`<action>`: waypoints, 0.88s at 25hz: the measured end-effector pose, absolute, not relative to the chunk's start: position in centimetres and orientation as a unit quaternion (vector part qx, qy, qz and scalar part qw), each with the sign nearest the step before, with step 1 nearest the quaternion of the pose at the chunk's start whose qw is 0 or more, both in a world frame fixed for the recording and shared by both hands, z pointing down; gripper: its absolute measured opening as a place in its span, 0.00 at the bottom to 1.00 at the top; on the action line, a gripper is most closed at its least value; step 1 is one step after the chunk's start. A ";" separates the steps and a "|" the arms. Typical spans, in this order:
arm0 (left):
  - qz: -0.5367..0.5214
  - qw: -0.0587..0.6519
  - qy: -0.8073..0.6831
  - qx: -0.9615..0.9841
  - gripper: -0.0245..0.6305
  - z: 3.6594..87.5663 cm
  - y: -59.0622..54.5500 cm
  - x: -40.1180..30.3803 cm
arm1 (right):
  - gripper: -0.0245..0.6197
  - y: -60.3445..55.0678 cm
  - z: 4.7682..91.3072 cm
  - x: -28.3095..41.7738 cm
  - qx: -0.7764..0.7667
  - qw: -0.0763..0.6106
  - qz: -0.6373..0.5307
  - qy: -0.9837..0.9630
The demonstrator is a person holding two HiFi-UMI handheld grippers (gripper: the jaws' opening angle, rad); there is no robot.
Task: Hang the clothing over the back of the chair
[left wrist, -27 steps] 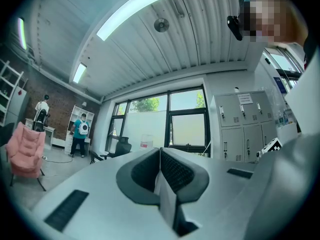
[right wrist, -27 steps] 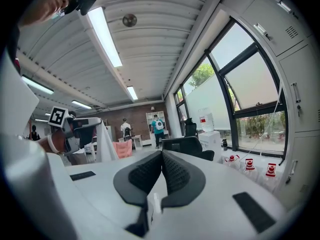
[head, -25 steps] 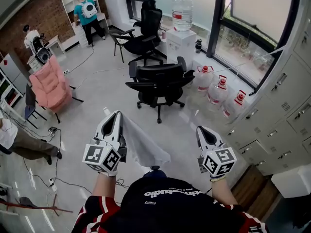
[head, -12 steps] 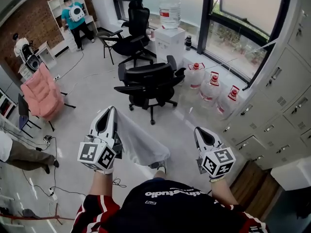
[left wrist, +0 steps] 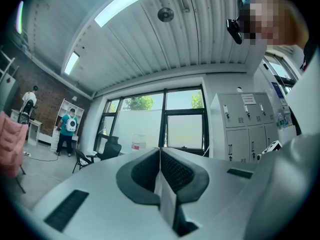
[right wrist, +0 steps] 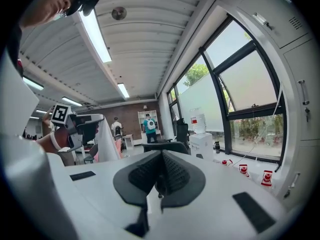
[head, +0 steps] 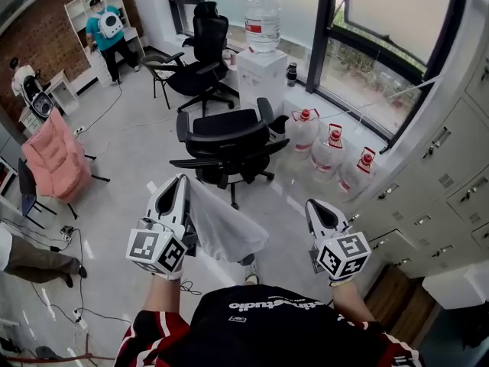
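Note:
A black office chair (head: pixel 225 138) stands on the grey floor ahead of me, its back facing me. My left gripper (head: pixel 180 182) is shut on a white piece of clothing (head: pixel 225 229), which hangs down and to the right from its jaws. In the left gripper view a strip of the clothing (left wrist: pixel 166 200) sits pinched between the closed pads of the left gripper (left wrist: pixel 160 151). My right gripper (head: pixel 312 204) is level with it to the right, apart from the cloth. In the right gripper view the right gripper (right wrist: pixel 161 154) has its jaws together, and the chair (right wrist: pixel 167 146) shows just beyond them.
A second black chair (head: pixel 200 58) and a water dispenser (head: pixel 258 71) stand behind the near chair, and water jugs (head: pixel 328 147) by the window. Grey lockers (head: pixel 451 182) line the right. A pink armchair (head: pixel 52 159), cables and people (head: pixel 103 25) are at the left.
Both grippers have travelled forward with me toward the black chair, which now sits nearer. The white clothing stays in the left gripper, and both jaws stay as they were.

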State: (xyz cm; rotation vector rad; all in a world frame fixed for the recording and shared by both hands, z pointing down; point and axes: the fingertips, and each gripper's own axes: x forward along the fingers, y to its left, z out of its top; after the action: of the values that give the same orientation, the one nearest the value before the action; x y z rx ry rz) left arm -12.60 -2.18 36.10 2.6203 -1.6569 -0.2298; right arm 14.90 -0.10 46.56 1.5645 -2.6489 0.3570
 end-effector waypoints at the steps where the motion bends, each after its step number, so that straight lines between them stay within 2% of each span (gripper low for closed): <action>1: -0.073 0.018 -0.531 0.844 0.07 36.1 -3.4 -12.6 | 0.06 -1.4 46.2 14.7 0.504 0.024 0.111 -0.856; 14: -0.096 0.028 -0.507 0.856 0.07 34.8 -16.4 -13.9 | 0.06 -14.7 43.4 11.4 0.510 0.035 0.102 -0.854; 22: -0.099 0.028 -0.488 0.867 0.07 34.9 -22.0 -14.7 | 0.06 -19.2 42.8 9.6 0.517 0.040 0.093 -0.850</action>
State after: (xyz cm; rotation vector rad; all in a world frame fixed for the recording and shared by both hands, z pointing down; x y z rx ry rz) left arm -14.67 -22.00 34.87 2.6764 -1.5049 -0.3052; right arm 9.62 -19.18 42.85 1.5850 -2.6028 0.2849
